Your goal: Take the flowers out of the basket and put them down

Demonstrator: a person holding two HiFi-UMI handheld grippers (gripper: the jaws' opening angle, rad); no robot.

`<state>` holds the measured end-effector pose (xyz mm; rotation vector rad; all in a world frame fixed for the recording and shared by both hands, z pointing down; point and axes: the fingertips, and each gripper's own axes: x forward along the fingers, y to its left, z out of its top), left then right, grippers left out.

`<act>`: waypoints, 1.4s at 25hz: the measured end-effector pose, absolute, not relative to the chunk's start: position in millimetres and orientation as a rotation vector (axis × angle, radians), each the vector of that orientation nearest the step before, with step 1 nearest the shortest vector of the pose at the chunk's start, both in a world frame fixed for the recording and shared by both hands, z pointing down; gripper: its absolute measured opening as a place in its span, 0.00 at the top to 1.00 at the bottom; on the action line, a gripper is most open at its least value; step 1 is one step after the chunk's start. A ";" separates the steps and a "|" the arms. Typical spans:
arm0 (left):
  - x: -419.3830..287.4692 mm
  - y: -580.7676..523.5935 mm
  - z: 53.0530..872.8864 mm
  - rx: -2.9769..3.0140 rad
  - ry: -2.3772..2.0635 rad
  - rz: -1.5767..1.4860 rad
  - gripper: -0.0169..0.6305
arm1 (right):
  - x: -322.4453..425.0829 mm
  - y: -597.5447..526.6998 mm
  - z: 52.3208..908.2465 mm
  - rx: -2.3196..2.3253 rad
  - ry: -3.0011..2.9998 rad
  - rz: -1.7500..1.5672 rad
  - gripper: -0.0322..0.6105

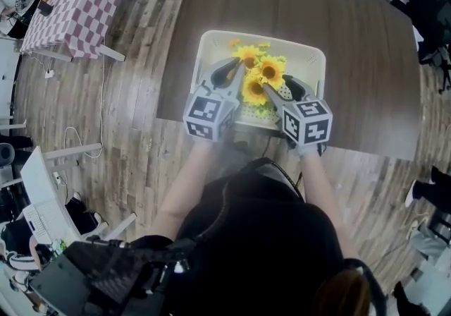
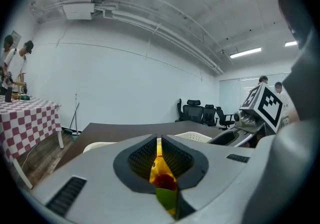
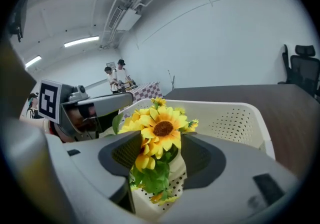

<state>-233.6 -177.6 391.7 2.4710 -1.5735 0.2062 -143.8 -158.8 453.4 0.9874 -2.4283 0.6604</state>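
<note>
1. A dark brown table (image 1: 352, 61) stands on a wood floor (image 1: 134, 131), with a white basket (image 1: 211, 43) at its near edge, frame centre.
2. Only the gripper views show the jaws. The left tool (image 2: 159, 140) is barely parted, with petals and leaf in the slit. The right tool (image 3: 161, 137) is wide around the sunflowers (image 3: 162, 128), not pressing them.
3. Both forearms (image 1: 184, 180) reach forward, angling the tools into the basket, where the sunflowers sit.
4. Two tools, one basket, one bunch.

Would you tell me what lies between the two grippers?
The flowers, in the basket, lie between the left gripper and the right gripper; the head view shows it.
</note>
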 end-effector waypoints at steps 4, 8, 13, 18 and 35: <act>-232.8 -183.5 395.2 2.463 -1.557 0.219 0.91 | -143.6 -157.0 456.1 0.964 -2.414 0.670 0.67; -234.9 -188.5 397.1 2.468 -1.518 0.230 0.88 | -144.8 -160.9 457.2 0.969 -2.400 0.651 0.79; -237.9 -192.5 406.4 2.462 -1.447 0.280 0.79 | -143.8 -167.8 456.3 1.003 -2.390 0.632 0.85; -231.8 -192.8 412.3 2.461 -1.353 0.287 0.79 | -133.9 -176.9 455.1 1.053 -2.373 0.640 0.89; -223.0 -184.2 407.6 2.563 -1.129 0.274 0.69 | -117.7 -191.5 458.0 1.133 -2.346 0.675 0.89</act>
